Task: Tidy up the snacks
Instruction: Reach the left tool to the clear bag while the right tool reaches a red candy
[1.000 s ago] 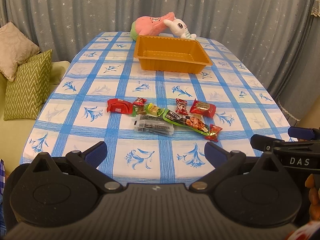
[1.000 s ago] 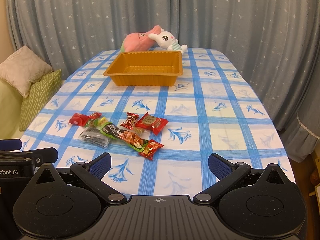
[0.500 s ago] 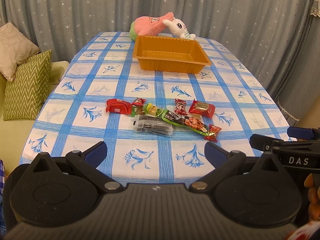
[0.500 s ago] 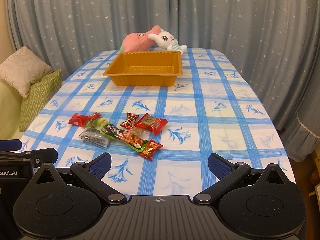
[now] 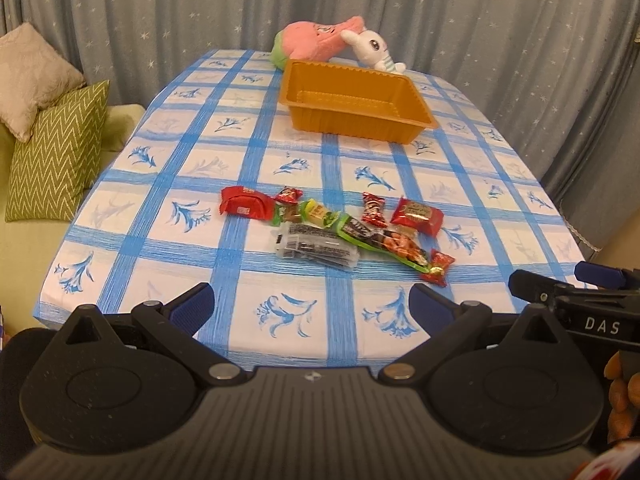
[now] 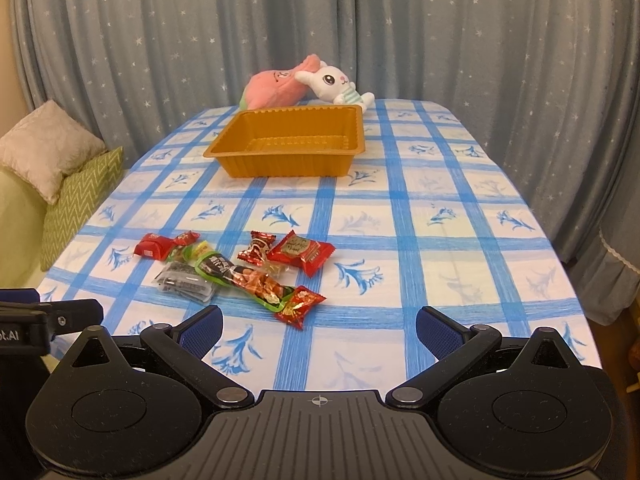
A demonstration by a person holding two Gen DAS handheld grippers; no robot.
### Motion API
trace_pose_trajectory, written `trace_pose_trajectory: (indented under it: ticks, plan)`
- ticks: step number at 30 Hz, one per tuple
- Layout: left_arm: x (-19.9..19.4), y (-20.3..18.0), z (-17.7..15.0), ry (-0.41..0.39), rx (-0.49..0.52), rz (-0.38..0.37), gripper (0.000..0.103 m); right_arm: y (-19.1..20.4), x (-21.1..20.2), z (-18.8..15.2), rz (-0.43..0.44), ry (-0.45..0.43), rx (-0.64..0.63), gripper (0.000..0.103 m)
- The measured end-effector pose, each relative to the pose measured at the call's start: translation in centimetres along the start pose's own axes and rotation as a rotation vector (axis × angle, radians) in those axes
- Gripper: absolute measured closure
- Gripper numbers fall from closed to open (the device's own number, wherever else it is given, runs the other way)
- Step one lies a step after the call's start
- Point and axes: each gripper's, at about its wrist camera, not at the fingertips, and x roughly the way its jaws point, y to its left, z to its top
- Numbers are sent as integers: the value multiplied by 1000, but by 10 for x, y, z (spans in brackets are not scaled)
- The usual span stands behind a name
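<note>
Your left gripper [image 5: 310, 304] and right gripper [image 6: 318, 326] are both spread wide with nothing between the blue fingertips [image 6: 202, 330], held back over the near table edge, probably to frame the whole workspace before a first pick. The snacks [image 5: 332, 232] lie clustered on the checked tablecloth [image 6: 440, 240], well apart from the empty orange tray [image 6: 288, 144] that presumably receives them. Overlapping wrappers hide one another's edges, and package print is illegible. The plush toys [image 6: 304, 84] sit partly behind the tray.

"DAS" on the right claw [image 5: 600, 312]; snack wrapper print unreadable
</note>
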Motion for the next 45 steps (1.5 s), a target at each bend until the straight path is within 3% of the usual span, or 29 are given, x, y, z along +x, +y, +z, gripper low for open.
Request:
trace_pose_trajectory:
  ticks: [9, 14, 16, 18, 24, 31, 37, 45]
  plan:
    - [41, 11, 17, 36, -8, 9, 0, -2, 44, 2, 63, 17, -73, 2]
    - [71, 11, 25, 58, -3, 4, 0, -9, 81, 0, 81, 64, -75, 16]
    - [81, 11, 26, 64, 0, 2, 0, -14, 94, -2, 89, 86, -24, 32]
    - [90, 11, 28, 67, 1, -1, 0, -17, 103, -3, 103, 96, 27, 40]
    - [110, 7, 30, 71, -1, -21, 0, -17, 120, -5, 108, 83, 106, 55]
    - [127, 9, 20, 93, 16, -26, 0, -13, 128, -3, 71, 60, 76, 57]
    - [136, 12, 18, 81, 31, -31, 0, -8, 129, -4, 91, 68, 84, 57]
    - [154, 1, 22, 45, 138, -94, 0, -6, 128, -5, 69, 66, 47, 55]
